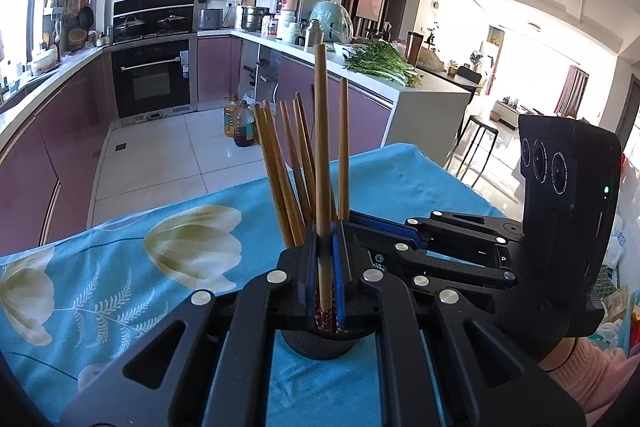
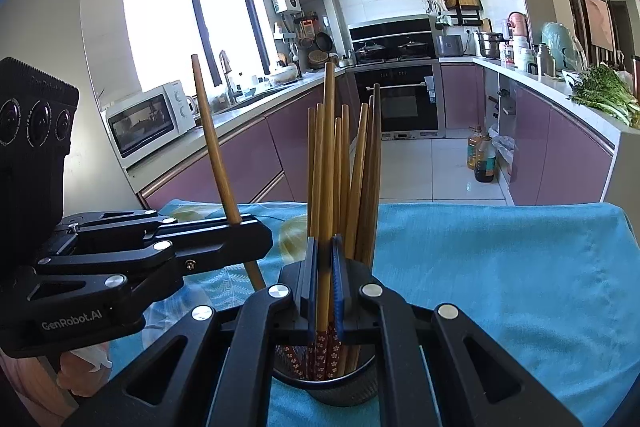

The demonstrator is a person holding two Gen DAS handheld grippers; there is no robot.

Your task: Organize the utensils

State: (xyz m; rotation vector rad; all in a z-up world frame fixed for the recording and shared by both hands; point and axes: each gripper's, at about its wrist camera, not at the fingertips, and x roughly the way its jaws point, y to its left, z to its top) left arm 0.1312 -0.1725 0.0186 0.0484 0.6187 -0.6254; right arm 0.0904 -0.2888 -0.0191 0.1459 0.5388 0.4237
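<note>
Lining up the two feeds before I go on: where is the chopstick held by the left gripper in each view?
Left wrist: the held chopstick stands upright at centre, clamped in the left gripper, above the black holder.
Right wrist: the same chopstick leans left of centre, well left of the holder.
Shared landmark: the black oven on the far wall.

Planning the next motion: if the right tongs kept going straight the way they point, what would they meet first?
Probably the bundle of brown wooden chopsticks standing in the black mesh holder, directly ahead of the right tongs, which grip one chopstick; depth is uncertain.
</note>
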